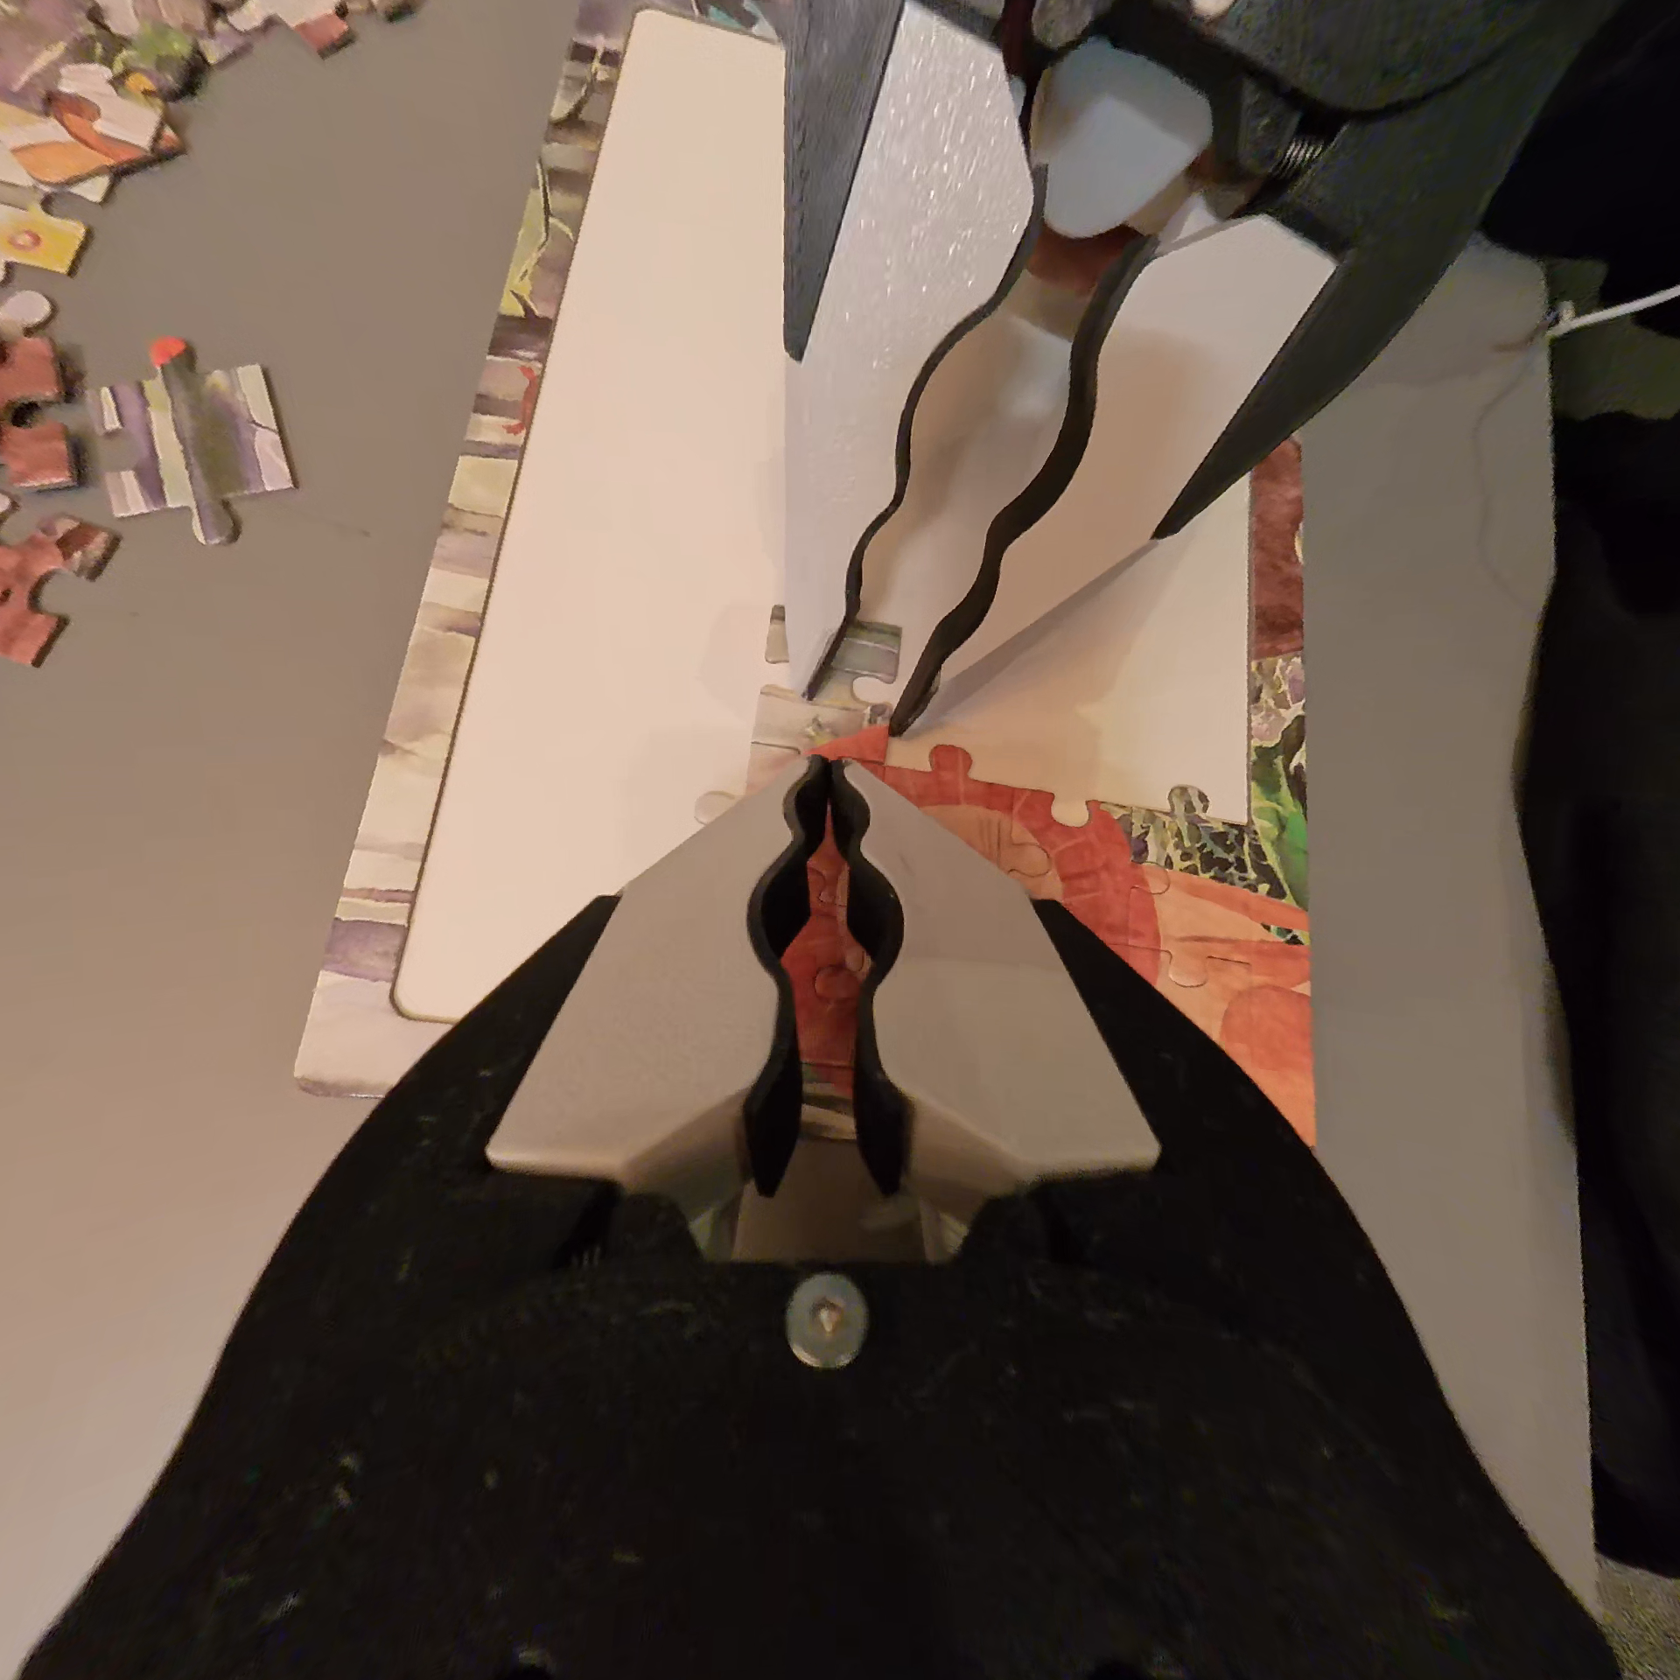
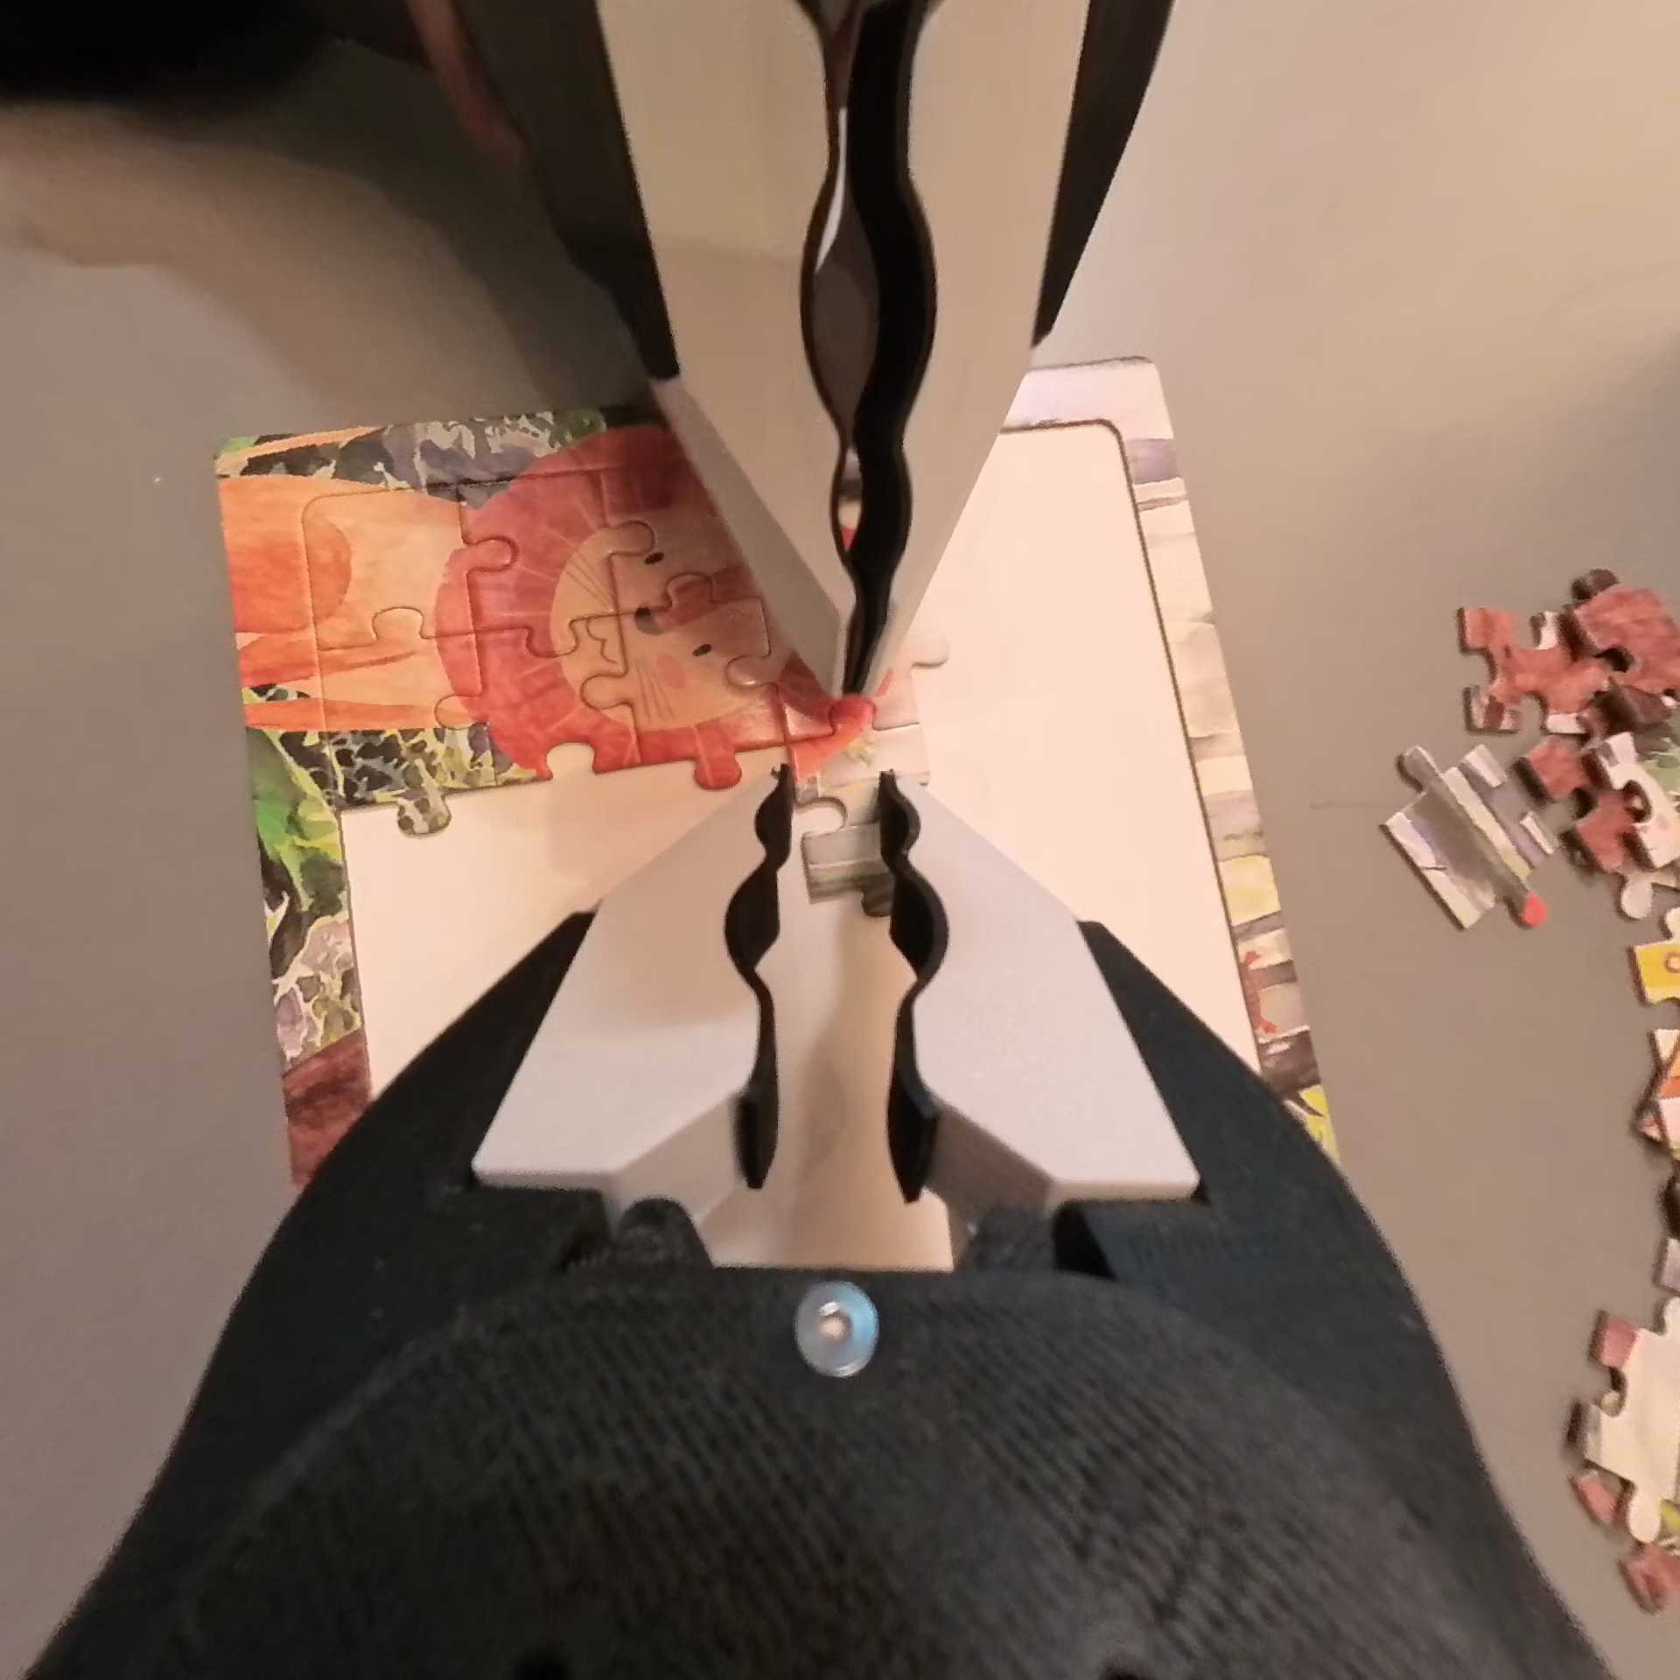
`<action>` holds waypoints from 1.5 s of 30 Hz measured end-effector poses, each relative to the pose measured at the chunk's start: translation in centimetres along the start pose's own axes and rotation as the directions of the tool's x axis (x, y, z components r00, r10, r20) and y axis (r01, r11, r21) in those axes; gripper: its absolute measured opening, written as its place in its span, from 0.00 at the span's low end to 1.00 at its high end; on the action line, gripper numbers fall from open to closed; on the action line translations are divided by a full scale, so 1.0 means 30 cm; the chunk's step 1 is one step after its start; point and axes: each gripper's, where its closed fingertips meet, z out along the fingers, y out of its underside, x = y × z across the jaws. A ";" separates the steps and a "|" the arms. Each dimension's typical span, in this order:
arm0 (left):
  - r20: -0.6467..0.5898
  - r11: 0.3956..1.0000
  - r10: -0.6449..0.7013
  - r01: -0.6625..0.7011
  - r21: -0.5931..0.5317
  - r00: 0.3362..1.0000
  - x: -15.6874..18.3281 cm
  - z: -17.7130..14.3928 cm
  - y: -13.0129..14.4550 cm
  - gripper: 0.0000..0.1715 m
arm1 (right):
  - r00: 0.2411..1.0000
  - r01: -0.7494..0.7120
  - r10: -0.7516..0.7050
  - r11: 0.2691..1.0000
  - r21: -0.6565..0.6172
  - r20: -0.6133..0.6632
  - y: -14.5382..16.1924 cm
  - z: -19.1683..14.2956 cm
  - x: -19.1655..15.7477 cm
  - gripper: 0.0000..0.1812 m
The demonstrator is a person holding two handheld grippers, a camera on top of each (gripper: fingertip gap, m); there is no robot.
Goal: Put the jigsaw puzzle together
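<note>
Just ahead of the left tool (image 1: 829, 762), whose black wavy fingers are pressed together on nothing, lies the seam where the assembled orange-red lion section (image 2: 582, 618) of the cardboard jigsaw meets a pale grey-and-green piece (image 2: 841, 850) freshly laid in the white puzzle tray (image 2: 1045, 564). That tool's tips appear to bear down on the red corner at the joint. Opposite it, the right tool (image 2: 832, 773) points at the same joint with its fingers parted, the pale piece lying flat between and just beyond their tips, not gripped.

My reading is that the step in hand is seating this piece: its tabs look close to home, but whether it is fully locked I cannot tell. The next move calls for a light downward press along the seam, tools kept low and steady so neighbouring pieces do not lift.

Off to the left tool's left, well apart on the grey tabletop (image 1: 273, 818), wait the loose pieces (image 1: 195, 445), striped grey and brownish-red; most of the tray is bare.
</note>
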 end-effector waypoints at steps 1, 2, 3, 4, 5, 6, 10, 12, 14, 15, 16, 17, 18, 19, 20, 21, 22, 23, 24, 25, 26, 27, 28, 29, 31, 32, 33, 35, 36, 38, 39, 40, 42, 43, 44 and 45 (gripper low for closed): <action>-0.009 1.000 -0.008 0.008 0.014 1.000 0.001 -0.008 -0.005 0.00 | 1.000 0.005 -0.005 1.000 0.001 0.001 0.001 -0.002 0.000 0.09; -0.012 1.000 -0.020 0.020 0.023 1.000 -0.005 -0.015 -0.007 0.00 | 1.000 0.004 -0.004 1.000 0.005 0.002 0.002 -0.006 0.002 0.09; -0.008 0.999 -0.032 0.032 0.021 0.999 -0.014 -0.020 -0.001 0.00 | 1.000 -0.003 0.003 1.000 0.017 0.008 -0.001 -0.013 0.004 0.09; 0.002 0.999 -0.041 0.041 0.011 0.999 -0.025 -0.023 0.011 0.00 | 1.000 -0.016 0.016 0.999 0.036 0.016 -0.008 -0.020 0.006 0.09; 0.015 0.999 -0.048 0.048 -0.002 0.999 -0.037 -0.025 0.023 0.00 | 0.999 -0.031 0.030 0.998 0.057 0.024 -0.015 -0.029 0.009 0.09; 0.027 0.999 -0.053 0.053 -0.011 0.998 -0.047 -0.028 0.032 0.00 | 0.999 -0.045 0.043 0.996 0.078 0.032 -0.023 -0.036 0.013 0.09; 0.037 0.998 -0.064 0.065 -0.002 0.997 -0.057 -0.035 0.031 0.00 | 0.996 -0.076 0.071 0.993 0.093 0.060 -0.017 -0.033 0.017 0.08; 0.055 0.998 -0.055 0.056 -0.004 0.997 -0.063 -0.037 0.032 0.00 | 0.996 -0.067 0.064 0.996 0.065 0.057 0.000 -0.019 0.015 0.07; 0.071 0.998 -0.062 0.062 -0.001 0.996 -0.074 -0.043 0.032 0.00 | 0.997 -0.057 0.054 0.997 0.054 0.051 0.006 -0.012 0.014 0.07; 0.072 0.997 -0.072 0.071 0.003 0.995 -0.079 -0.045 0.032 0.00 | 0.997 -0.056 0.053 0.997 0.054 0.057 0.005 -0.009 0.010 0.07; 0.068 0.997 -0.082 0.081 0.007 0.994 -0.080 -0.047 0.032 0.00 | 0.996 -0.057 0.053 0.997 0.056 0.066 0.002 -0.006 0.005 0.07; 0.062 0.996 -0.090 0.089 0.009 0.994 -0.081 -0.047 0.032 0.00 | 0.996 -0.057 0.053 0.997 0.061 0.072 0.000 -0.004 0.000 0.07; 0.059 0.996 -0.094 0.094 0.005 0.994 -0.080 -0.046 0.035 0.00 | 0.996 -0.055 0.050 0.996 0.064 0.073 -0.002 -0.002 -0.001 0.07; 0.057 0.995 -0.095 0.095 -0.002 0.994 -0.079 -0.043 0.039 0.00 | 0.996 -0.052 0.047 0.997 0.064 0.071 -0.003 -0.002 -0.002 0.07; 0.055 0.995 -0.095 0.095 -0.013 0.994 -0.078 -0.038 0.044 0.00 | 0.996 -0.051 0.046 0.997 0.063 0.070 -0.003 -0.002 -0.002 0.07; 0.052 0.995 -0.094 0.095 -0.022 0.994 -0.075 -0.034 0.049 0.00 | 0.996 -0.051 0.046 0.997 0.063 0.070 -0.003 -0.002 -0.002 0.07; 0.051 0.995 -0.091 0.093 -0.022 0.995 -0.073 -0.032 0.048 0.00 | 0.997 -0.049 0.044 0.997 0.063 0.068 -0.003 -0.004 -0.001 0.06; 0.054 0.996 -0.088 0.089 -0.019 0.995 -0.072 -0.033 0.045 0.00 | 0.997 -0.046 0.042 0.997 0.065 0.066 -0.003 -0.007 0.001 0.07; 0.059 0.996 -0.084 0.084 -0.012 0.995 -0.074 -0.036 0.041 0.00 | 0.997 -0.047 0.043 0.996 0.069 0.062 -0.004 -0.012 0.005 0.06; 0.063 0.997 -0.083 0.083 -0.004 0.995 -0.076 -0.040 0.036 0.00 | 0.997 -0.052 0.048 0.996 0.076 0.059 -0.006 -0.018 0.010 0.06; 0.061 0.996 -0.085 0.085 0.005 0.994 -0.076 -0.042 0.032 0.00 | 0.997 -0.058 0.054 0.995 0.081 0.057 -0.007 -0.024 0.016 0.06; 0.056 0.996 -0.089 0.089 0.010 0.994 -0.075 -0.044 0.030 0.00 | 0.997 -0.064 0.059 0.995 0.082 0.055 -0.006 -0.027 0.021 0.06; 0.052 0.996 -0.093 0.092 0.010 0.994 -0.074 -0.043 0.030 0.00 | 0.997 -0.068 0.063 0.994 0.080 0.053 -0.003 -0.027 0.025 0.06; 0.051 0.996 -0.093 0.093 0.004 0.994 -0.074 -0.041 0.033 0.00 | 0.996 -0.070 0.066 0.995 0.076 0.055 0.001 -0.024 0.025 0.06; 0.062 0.996 -0.084 0.085 -0.004 0.995 -0.075 -0.037 0.036 0.00 | 0.997 -0.066 0.063 0.996 0.061 0.050 0.011 -0.016 0.026 0.06; 0.070 0.997 -0.078 0.078 0.000 0.995 -0.077 -0.039 0.032 0.00 | 0.998 -0.058 0.056 0.996 0.062 0.024 0.009 -0.018 0.037 0.05; 0.080 0.997 -0.074 0.074 0.011 0.994 -0.080 -0.044 0.026 0.00 | 0.998 -0.049 0.051 0.995 0.083 -0.020 -0.003 -0.030 0.060 0.03; 0.101 0.996 -0.081 0.077 0.044 0.992 -0.093 -0.058 0.011 0.00 | 0.993 -0.053 0.069 0.983 0.173 -0.092 -0.046 -0.079 0.108 0.01; 0.114 0.995 -0.089 0.082 0.063 0.989 -0.103 -0.067 0.003 0.00 | 0.989 -0.068 0.096 0.972 0.223 -0.117 -0.064 -0.107 0.132 0.02; 0.138 0.991 -0.105 0.091 0.100 0.985 -0.120 -0.086 -0.011 0.00 | 0.977 -0.106 0.157 0.945 0.310 -0.145 -0.083 -0.161 0.179 0.03; 0.148 0.989 -0.110 0.093 0.117 0.983 -0.127 -0.094 -0.017 0.00 | 0.970 -0.127 0.189 0.930 0.345 -0.153 -0.085 -0.185 0.202 0.04; 0.158 0.987 -0.113 0.093 0.132 0.981 -0.133 -0.102 -0.024 0.00 | 0.963 -0.147 0.219 0.915 0.377 -0.157 -0.084 -0.207 0.224 0.04; 0.179 0.984 -0.115 0.088 0.153 0.977 -0.142 -0.114 -0.033 0.00 | 0.951 -0.185 0.270 0.888 0.422 -0.152 -0.072 -0.243 0.260 0.06; 0.189 0.983 -0.116 0.086 0.162 0.975 -0.147 -0.119 -0.037 0.00 | 0.944 -0.202 0.293 0.876 0.437 -0.151 -0.063 -0.258 0.278 0.06; 0.196 0.982 -0.118 0.084 0.170 0.974 -0.150 -0.124 -0.040 0.00 | 0.937 -0.215 0.313 0.867 0.449 -0.156 -0.052 -0.271 0.297 0.07; 0.202 0.980 -0.119 0.083 0.179 0.972 -0.153 -0.129 -0.044 0.00 | 0.930 -0.222 0.328 0.861 0.458 -0.165 -0.042 -0.284 0.314 0.08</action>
